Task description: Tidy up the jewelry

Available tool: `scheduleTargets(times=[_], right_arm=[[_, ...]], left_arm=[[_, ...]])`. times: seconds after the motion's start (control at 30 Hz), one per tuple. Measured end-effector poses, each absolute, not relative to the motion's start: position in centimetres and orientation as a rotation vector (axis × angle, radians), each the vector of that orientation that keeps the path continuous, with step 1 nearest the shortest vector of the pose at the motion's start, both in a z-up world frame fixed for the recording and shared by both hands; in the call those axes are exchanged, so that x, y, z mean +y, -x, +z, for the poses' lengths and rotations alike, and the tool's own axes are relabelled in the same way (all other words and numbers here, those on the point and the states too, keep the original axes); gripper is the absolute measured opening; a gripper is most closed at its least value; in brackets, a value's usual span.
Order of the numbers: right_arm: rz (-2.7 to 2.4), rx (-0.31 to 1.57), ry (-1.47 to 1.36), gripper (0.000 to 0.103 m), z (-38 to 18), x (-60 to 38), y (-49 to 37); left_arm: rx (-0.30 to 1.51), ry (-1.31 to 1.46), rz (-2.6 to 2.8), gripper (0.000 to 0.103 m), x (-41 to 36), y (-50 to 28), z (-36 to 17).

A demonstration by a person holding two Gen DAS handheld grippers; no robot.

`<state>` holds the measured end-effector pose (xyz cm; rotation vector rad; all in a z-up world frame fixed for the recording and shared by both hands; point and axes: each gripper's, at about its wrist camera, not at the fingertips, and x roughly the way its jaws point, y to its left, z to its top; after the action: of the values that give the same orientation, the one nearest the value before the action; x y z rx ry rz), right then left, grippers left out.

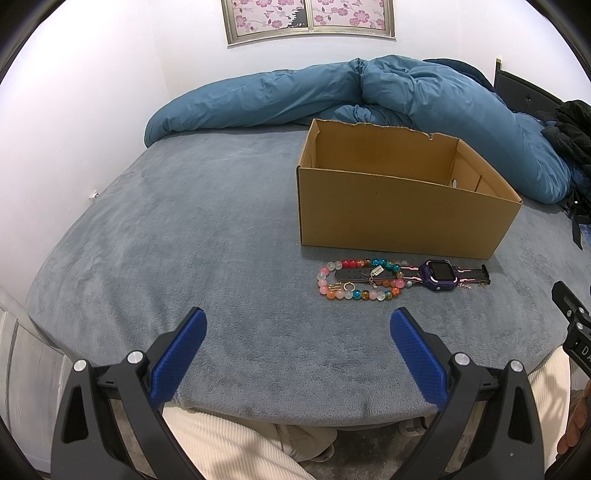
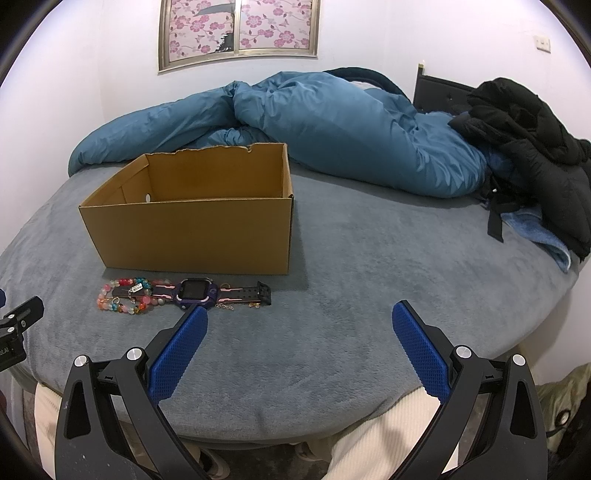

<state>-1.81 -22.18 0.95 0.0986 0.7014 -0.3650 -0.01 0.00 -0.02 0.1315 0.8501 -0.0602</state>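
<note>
Item one: a beaded bracelet of pink, white, red, blue and orange beads, lying on the grey bed cover just in front of the cardboard box, with a small silver tag and gold rings resting inside its loop. Item two: a purple watch with a black and pink strap, laid flat, its strap running through the bracelet's loop; a fine chain lies beside it. Item three: an open cardboard box, brown, upright, its back rim torn; what I can see of the inside holds nothing. Behind it, a rumpled blue duvet and a black jacket on the right. My left claw hangs released, blue pads spread wide, above bare cover, short of the bracelet. My right claw is likewise released and grasping nothing, its left pad's tip just before the watch. A flowered window is set in the wall.
</note>
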Motion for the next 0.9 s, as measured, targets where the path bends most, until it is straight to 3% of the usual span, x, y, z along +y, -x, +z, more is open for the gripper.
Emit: scheduleTargets(times=[0.9], right_arm=[[-0.365,0.701,-0.098,0.096,0.73,-22.28,1.59]], left_arm=[[0.849,-0.133,-0.059,0.098,-0.05,0.00,-0.03]])
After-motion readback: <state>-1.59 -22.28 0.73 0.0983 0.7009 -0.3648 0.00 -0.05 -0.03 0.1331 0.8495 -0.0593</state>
